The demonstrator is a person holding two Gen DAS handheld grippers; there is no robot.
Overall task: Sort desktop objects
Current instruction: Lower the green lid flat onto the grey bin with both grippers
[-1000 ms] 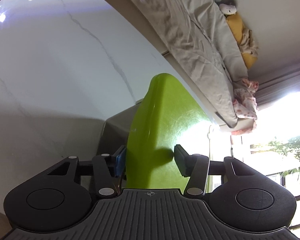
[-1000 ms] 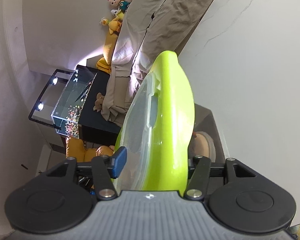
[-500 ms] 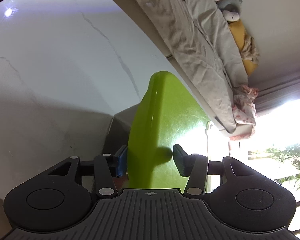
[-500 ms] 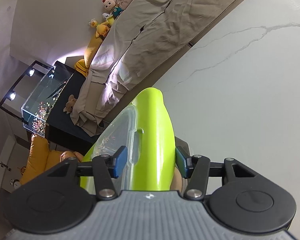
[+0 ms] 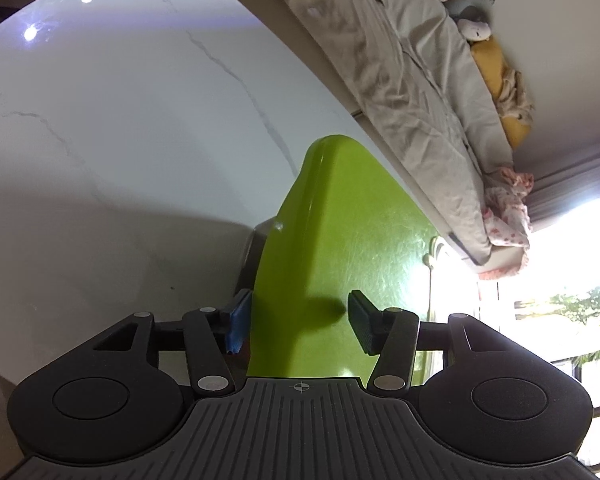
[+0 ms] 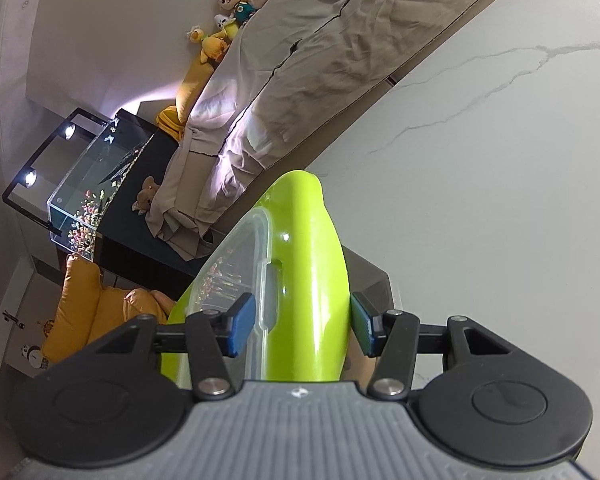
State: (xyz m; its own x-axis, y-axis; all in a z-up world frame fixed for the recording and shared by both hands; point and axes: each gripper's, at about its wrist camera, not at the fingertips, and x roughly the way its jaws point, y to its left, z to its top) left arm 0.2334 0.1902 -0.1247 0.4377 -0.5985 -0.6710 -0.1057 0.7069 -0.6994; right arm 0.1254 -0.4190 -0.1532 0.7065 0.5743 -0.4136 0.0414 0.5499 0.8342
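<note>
A lime-green box lid with a clear plastic inner panel stands on edge between both grippers. In the left wrist view its green back (image 5: 340, 240) fills the centre; my left gripper (image 5: 298, 322) has its jaws on either side of it, the blue pad against the rim. In the right wrist view the lid (image 6: 308, 264) shows edge-on with the clear panel (image 6: 236, 276) to the left; my right gripper (image 6: 302, 324) has both pads pressed on the lid's edge. A grey-brown container (image 5: 254, 252) sits under the lid on the white marble table (image 5: 120, 140).
A bed with beige sheets (image 6: 340, 52) and plush toys (image 6: 228, 4) runs along the table's far edge. A lit fish tank (image 6: 92, 184) on a dark cabinet and a yellow cushion (image 6: 80, 308) lie beyond. A bright window (image 5: 560, 280) is at right.
Both grippers and the lid have tilted, showing more table in both views. Less of the grey-brown container under the lid shows. The grips look the same.
</note>
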